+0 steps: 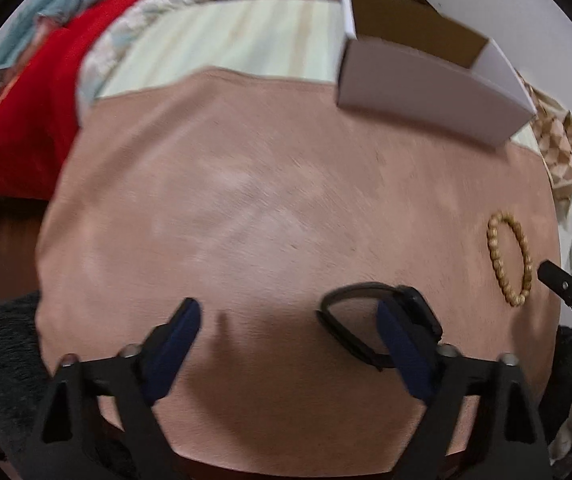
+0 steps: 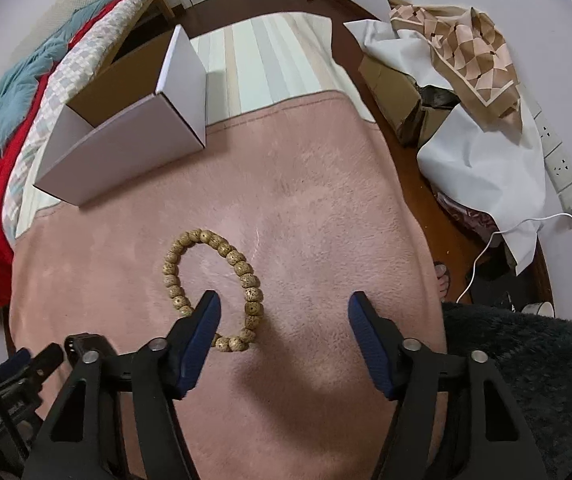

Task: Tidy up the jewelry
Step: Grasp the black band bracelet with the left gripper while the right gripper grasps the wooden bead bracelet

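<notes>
Left claw (image 1: 288, 322) above pink blanket (image 1: 245, 208); dark wooden floor (image 2: 418, 176) beyond.

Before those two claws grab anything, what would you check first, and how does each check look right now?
1. Box open, ready to receive: ok.
2. Left gripper straddles the black wristband: not ok; one finger is inside its loop and most of the band lies outside the jaws.
3. Right gripper straddles the bead bracelet: not ok; one finger is inside the ring, with only one side of it between the fingers.
4. Both sets of jaws apart, pressing nothing: ok.
5. Pink blanket bare between jewelry and box: ok.
</notes>
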`<state>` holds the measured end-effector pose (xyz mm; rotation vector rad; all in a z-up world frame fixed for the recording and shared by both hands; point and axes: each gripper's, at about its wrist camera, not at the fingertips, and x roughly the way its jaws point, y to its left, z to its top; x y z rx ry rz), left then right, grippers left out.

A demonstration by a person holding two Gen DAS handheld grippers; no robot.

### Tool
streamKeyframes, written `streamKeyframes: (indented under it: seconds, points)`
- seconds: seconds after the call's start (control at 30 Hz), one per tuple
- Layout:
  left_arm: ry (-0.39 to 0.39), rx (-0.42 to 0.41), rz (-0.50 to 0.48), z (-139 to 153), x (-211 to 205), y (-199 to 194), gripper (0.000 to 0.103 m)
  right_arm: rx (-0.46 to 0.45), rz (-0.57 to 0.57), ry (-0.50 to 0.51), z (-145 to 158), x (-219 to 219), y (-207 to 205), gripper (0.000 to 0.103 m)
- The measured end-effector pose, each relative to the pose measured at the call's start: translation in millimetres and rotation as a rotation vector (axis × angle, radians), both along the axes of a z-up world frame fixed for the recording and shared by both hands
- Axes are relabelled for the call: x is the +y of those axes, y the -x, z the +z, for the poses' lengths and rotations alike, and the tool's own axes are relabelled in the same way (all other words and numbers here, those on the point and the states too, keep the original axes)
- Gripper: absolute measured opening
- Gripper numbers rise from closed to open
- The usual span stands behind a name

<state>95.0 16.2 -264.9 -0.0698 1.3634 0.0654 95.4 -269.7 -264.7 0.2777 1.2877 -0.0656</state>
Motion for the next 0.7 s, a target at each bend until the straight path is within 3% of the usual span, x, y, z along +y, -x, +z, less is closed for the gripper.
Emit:
streamKeyframes:
  seconds: [0.03,0.1,0.17,0.2,0.23,0.3,0.4,0.53,0.7]
  points:
    - [0.006,0.007,-0.007,-4,-3,-1,0.068,0.003,0.006,0.004,-2,0,-2,0.062]
    - [0.011,0.020,-0.028,-10,-8,-3,0.045,0.013,0.016,0.013,-7,4,-4,0.060]
    - [0.000,0.020,-0.044,-14,-12,-4,0.030,0.005,0.032,0.036,-8,8,-5,0.056]
    - [-0.012,0.003,-0.059,-12,-15,-3,0.014,0.006,0.040,0.049,-9,11,-5,0.053]
    - [-0.018,-0.001,-0.074,-12,-18,-4,0.010,0.005,0.047,0.059,-9,13,-6,0.051]
    - [-0.024,-0.009,-0.082,-11,-20,-4,0.010,0.002,0.060,0.091,-9,17,-6,0.046]
    - [-0.053,-0.040,-0.099,-9,-25,-3,0.009,-0.002,0.080,0.135,-8,23,-7,0.028]
    - [-0.066,-0.057,-0.108,-6,-32,-3,0.009,-0.003,0.090,0.153,-6,26,-8,0.015]
    - [-0.062,-0.063,-0.106,0,-33,-1,0.009,-0.005,0.091,0.156,-7,28,-8,0.010]
